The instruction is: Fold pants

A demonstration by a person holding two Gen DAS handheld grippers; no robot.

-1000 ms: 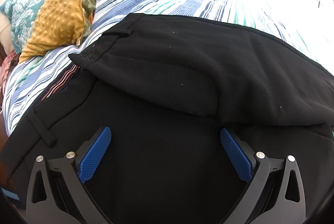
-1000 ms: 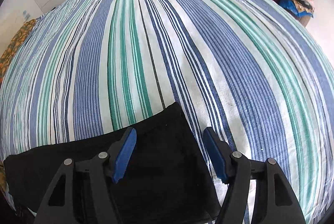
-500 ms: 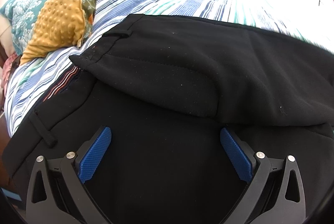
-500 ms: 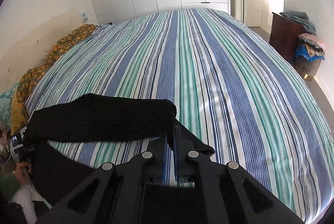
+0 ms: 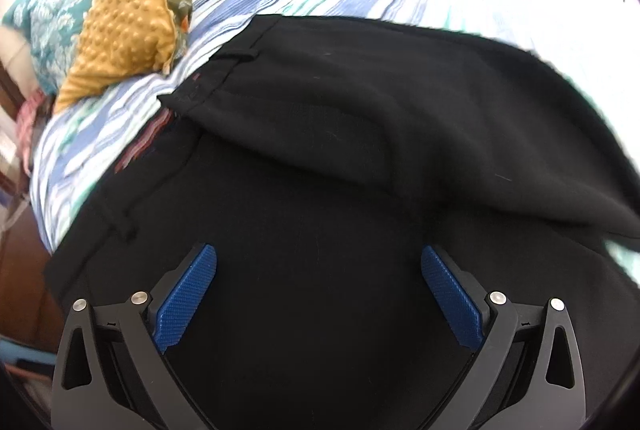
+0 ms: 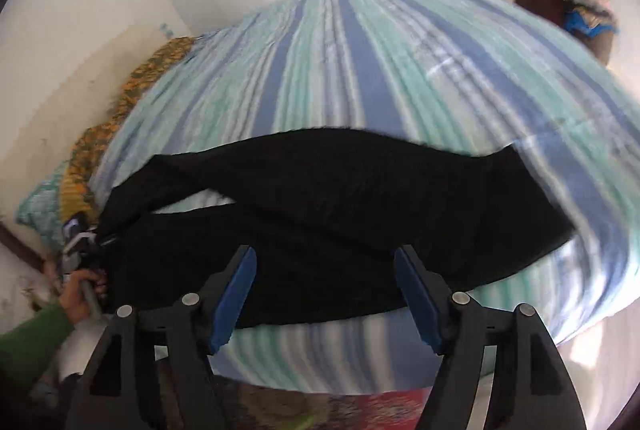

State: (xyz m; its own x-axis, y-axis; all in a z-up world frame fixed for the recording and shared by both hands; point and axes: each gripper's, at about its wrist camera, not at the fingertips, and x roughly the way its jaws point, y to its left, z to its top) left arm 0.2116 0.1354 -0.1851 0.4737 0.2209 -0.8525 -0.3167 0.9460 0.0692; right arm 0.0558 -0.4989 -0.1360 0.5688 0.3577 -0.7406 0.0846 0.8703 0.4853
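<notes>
**Both claws empty, pants half-folded on bed**

Left gripper: jaws spread wide, nothing between the blue pads. It hangs low over the waist end of the black pants, close to the fabric; contact not clear. Probably parked there to pin or smooth the waistband.

Right gripper: jaws also wide, empty, raised off the bed near its edge, above the pants' near hem side. View is motion-blurred.

Pants lie across the striped bedsheet, one leg laid over the other, upper layer edge running diagonally. A gap of sheet shows between the legs near the crotch, so the layers aren't aligned.

Yellow dotted pillow sits beyond the waistband, apart from it.
</notes>
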